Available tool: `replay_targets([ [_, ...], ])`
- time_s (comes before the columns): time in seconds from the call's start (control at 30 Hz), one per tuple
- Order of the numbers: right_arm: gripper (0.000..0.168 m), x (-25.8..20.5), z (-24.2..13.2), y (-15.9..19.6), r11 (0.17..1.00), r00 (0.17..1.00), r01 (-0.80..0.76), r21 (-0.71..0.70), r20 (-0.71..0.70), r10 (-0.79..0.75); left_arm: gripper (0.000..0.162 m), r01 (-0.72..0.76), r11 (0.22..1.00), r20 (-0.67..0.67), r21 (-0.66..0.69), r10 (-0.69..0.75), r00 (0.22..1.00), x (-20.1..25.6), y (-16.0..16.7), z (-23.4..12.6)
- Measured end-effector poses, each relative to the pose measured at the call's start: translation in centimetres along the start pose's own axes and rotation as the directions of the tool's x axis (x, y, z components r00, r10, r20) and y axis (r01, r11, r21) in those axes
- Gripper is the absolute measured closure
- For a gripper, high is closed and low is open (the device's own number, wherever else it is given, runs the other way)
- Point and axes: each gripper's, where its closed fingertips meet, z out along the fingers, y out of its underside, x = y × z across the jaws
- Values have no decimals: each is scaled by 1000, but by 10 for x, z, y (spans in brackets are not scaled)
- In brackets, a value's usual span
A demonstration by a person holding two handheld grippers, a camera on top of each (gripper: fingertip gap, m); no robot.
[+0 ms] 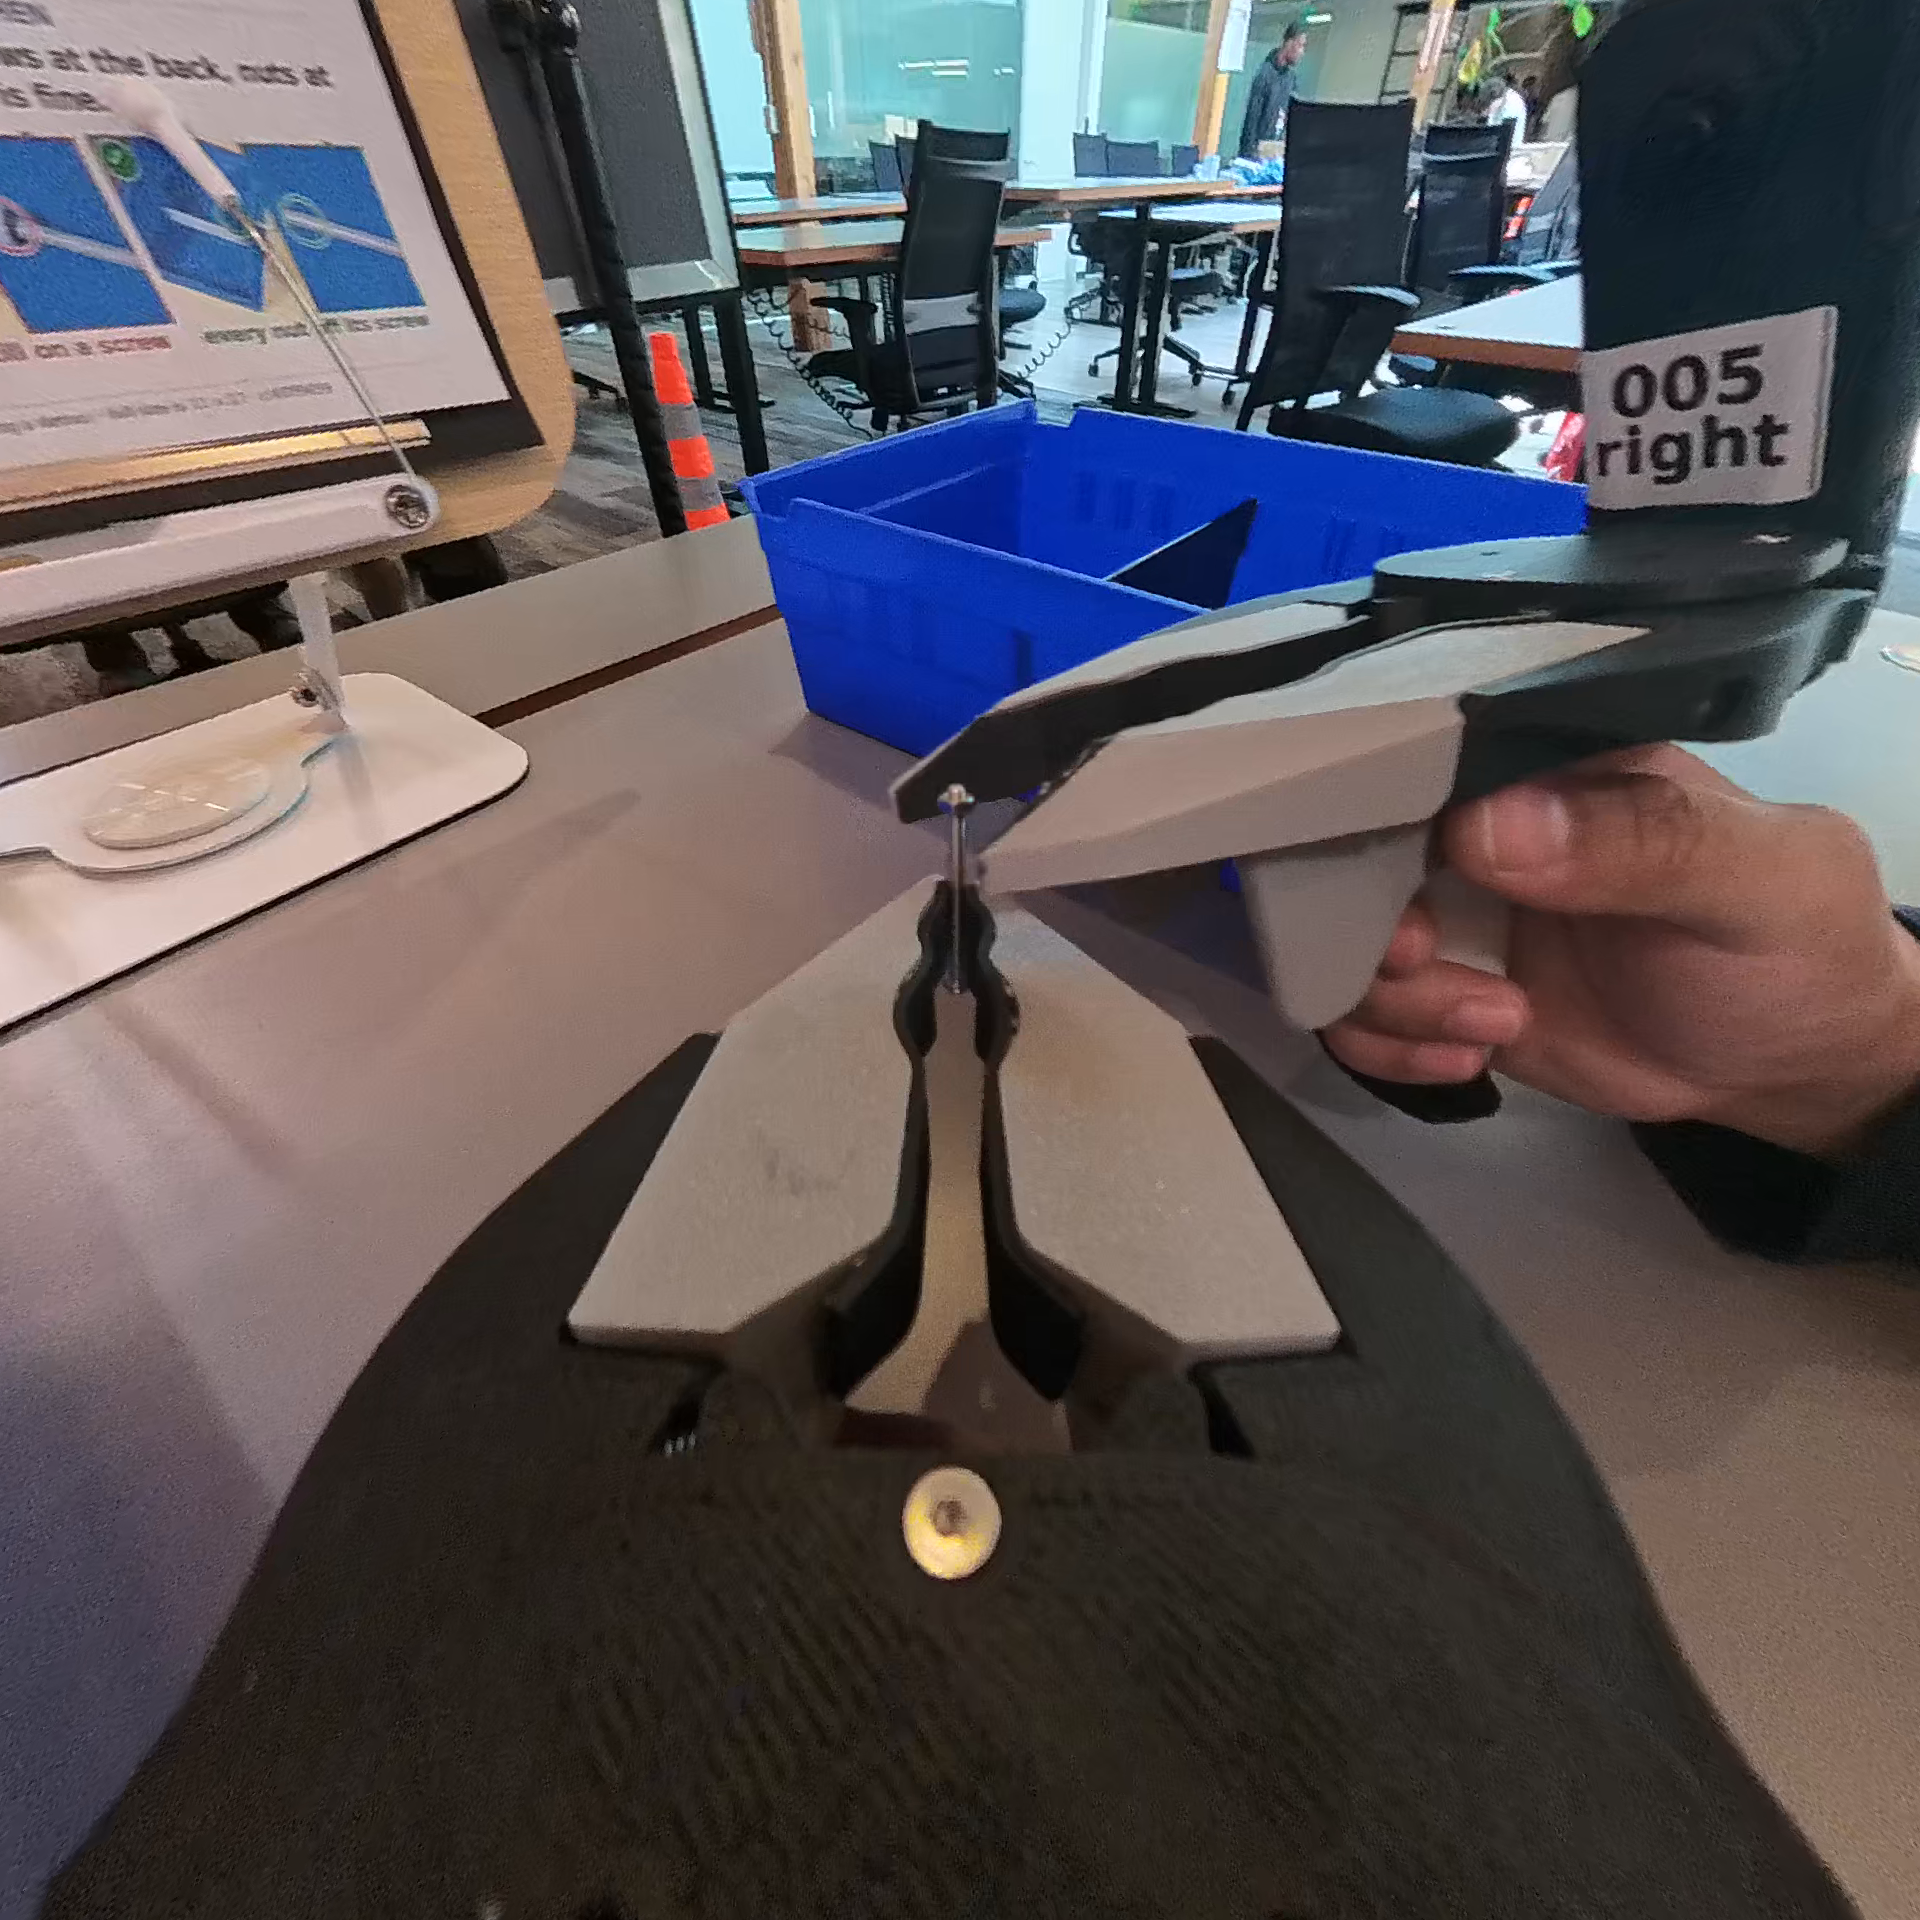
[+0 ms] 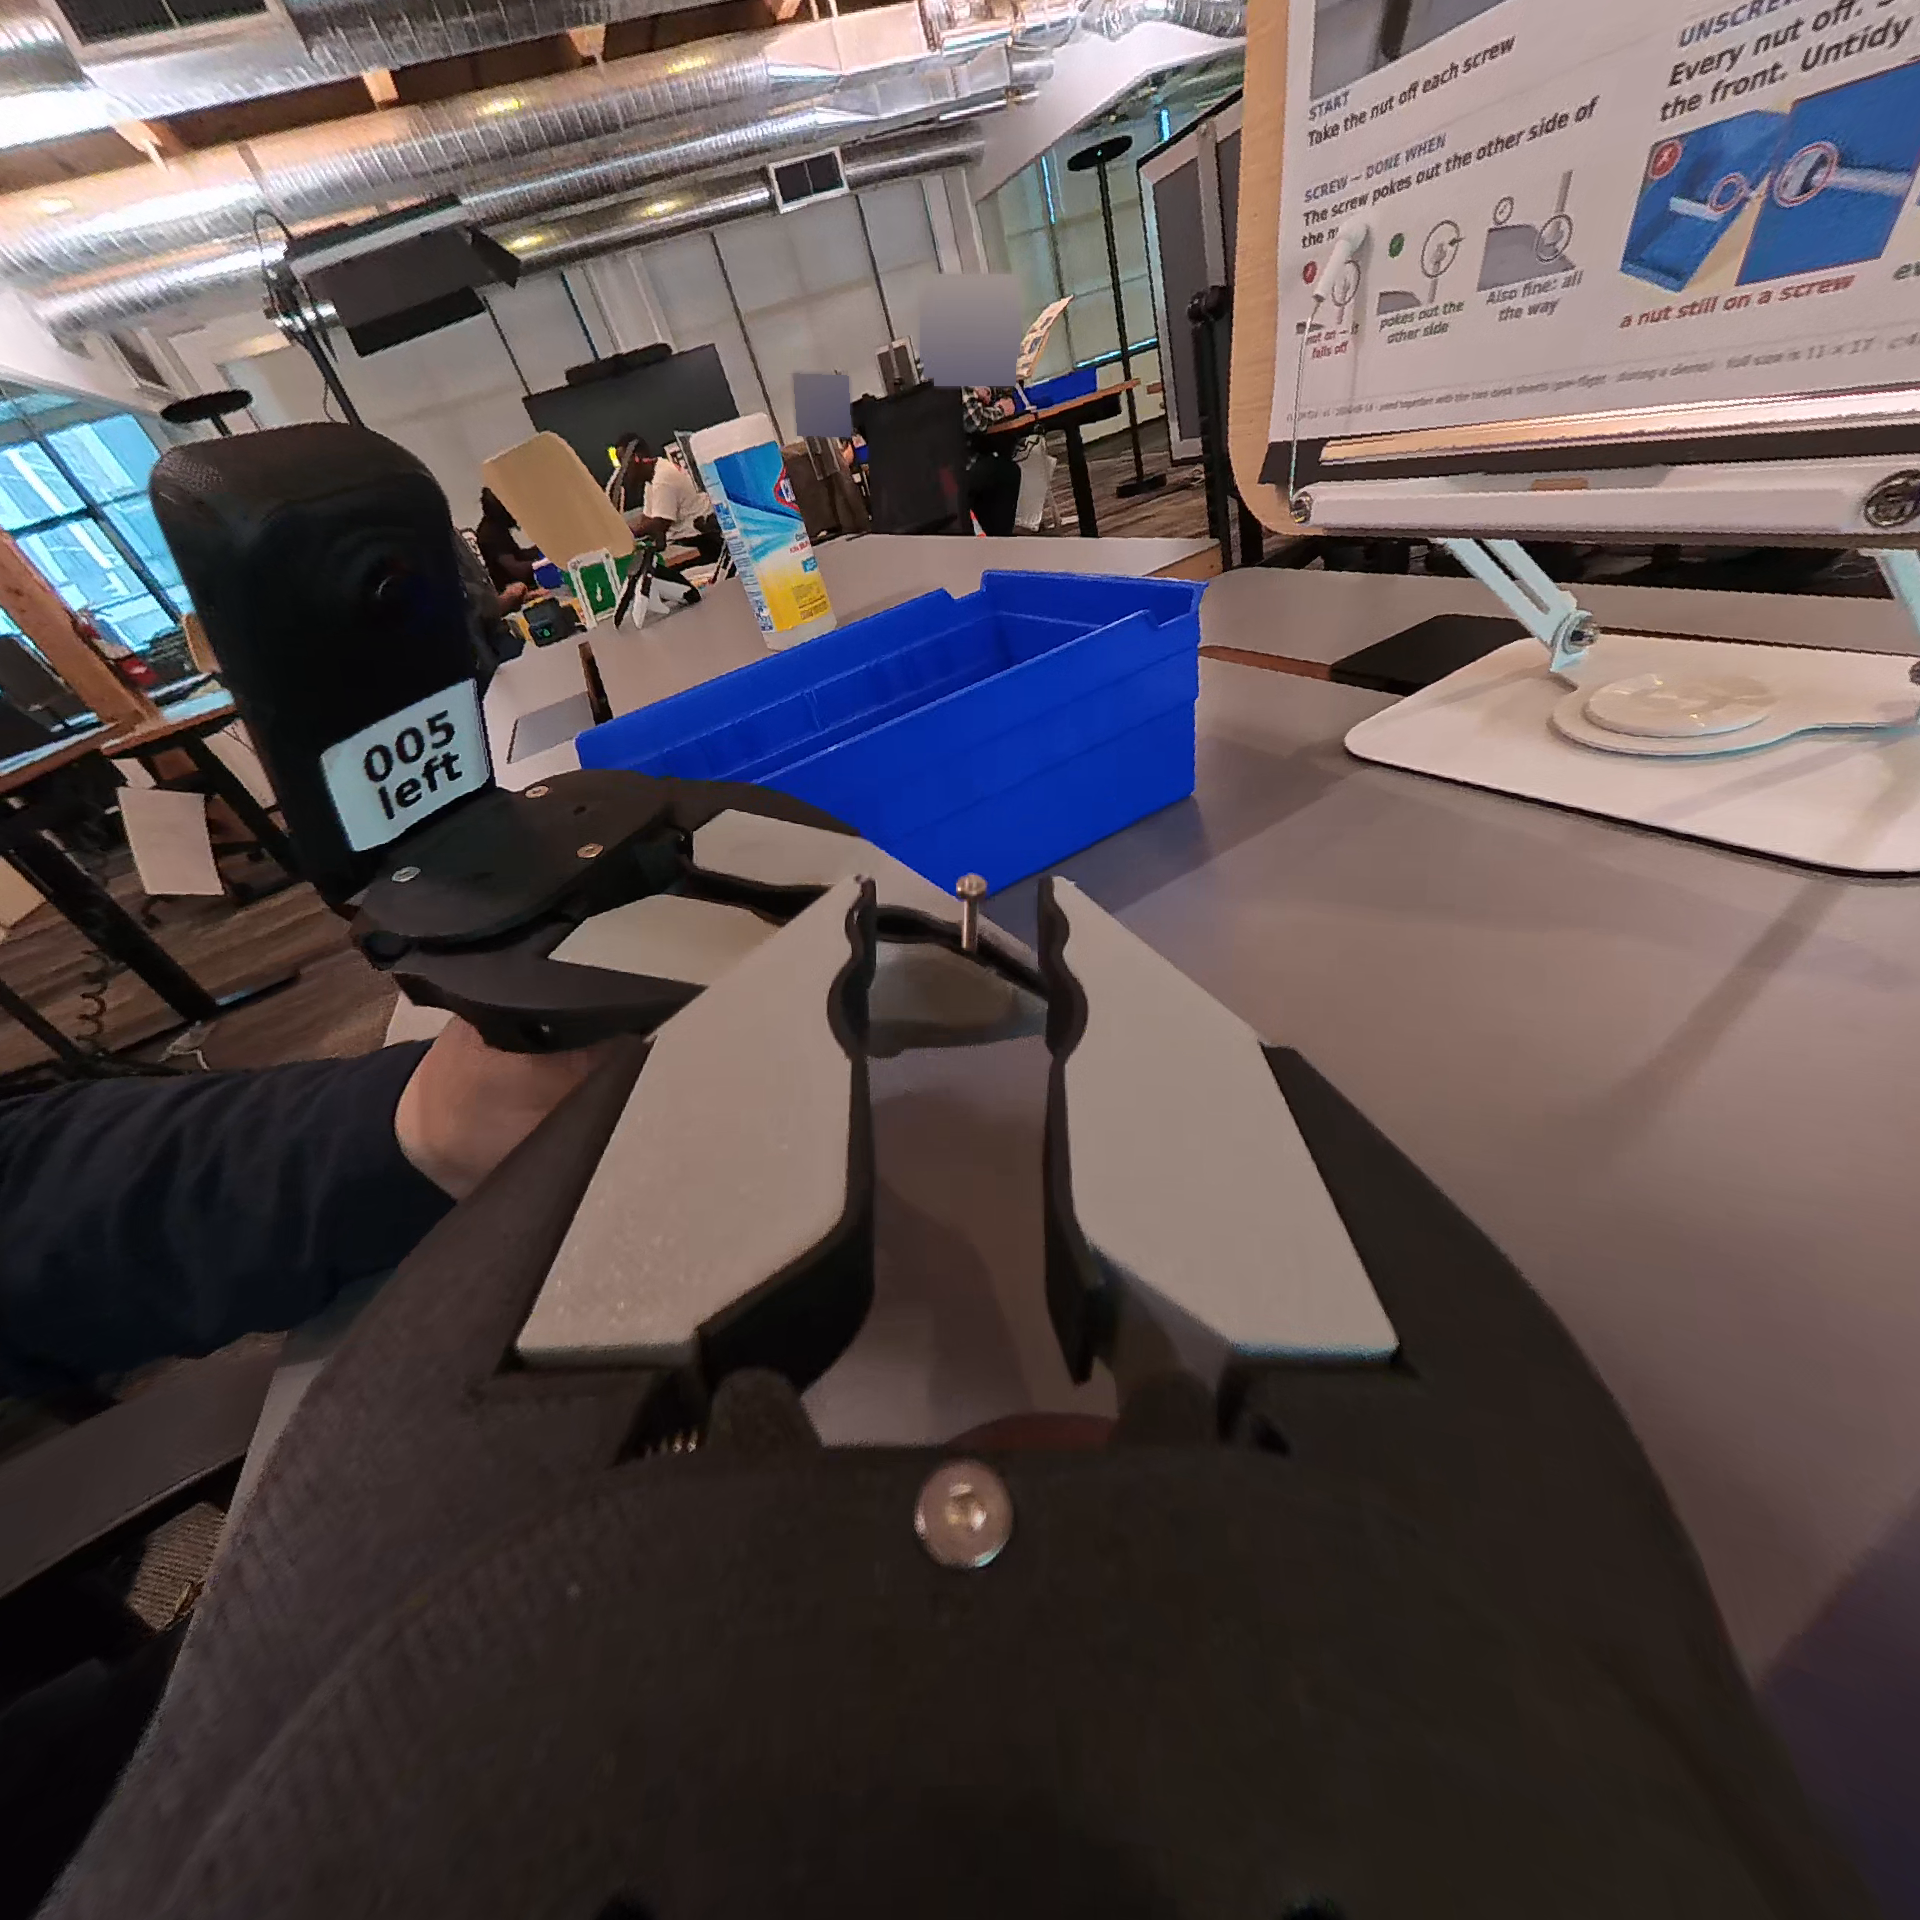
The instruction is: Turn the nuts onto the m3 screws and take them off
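Observation:
My left gripper is shut on a thin metal screw and holds it upright above the grey table, head up. No nut shows on the screw. My right gripper is open, its fingers level and apart, and the screw stands between the fingertips without touching them. In the left wrist view the right gripper reaches in from the right, with its tips at the screw's head. In the right wrist view the left gripper comes in from the left under the screw.
A blue divided bin stands on the table just behind the grippers; it also shows in the right wrist view. A white document stand with an instruction sheet is beside it. A wipes canister stands farther back.

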Motion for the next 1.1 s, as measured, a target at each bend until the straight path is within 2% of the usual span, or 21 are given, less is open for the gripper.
replay_targets([
  [0.4, 138, -16, 8, 4, 1000, 998, 22, -11, 58, -22, 162, -60, 998, -45, -15, 59, 997, 17, 3, 5],
  [0.83, 140, -14, 2, -1, 1000, 998, 29, 2, 53, -29, 162, -3, 1000, -15, 0, 3, 1000, 3, 0, 0],
  [1.0, 141, -20, 6, 0, 1000, 996, 17, 6, 85, -17, 162, -31, 999, -74, 8, 31, 997, 20, -2, 1],
  [1.1, 141, -20, 5, -1, 999, 997, 40, 6, 73, -40, 162, -78, 997, -58, 0, 78, 995, 23, -2, 1],
])
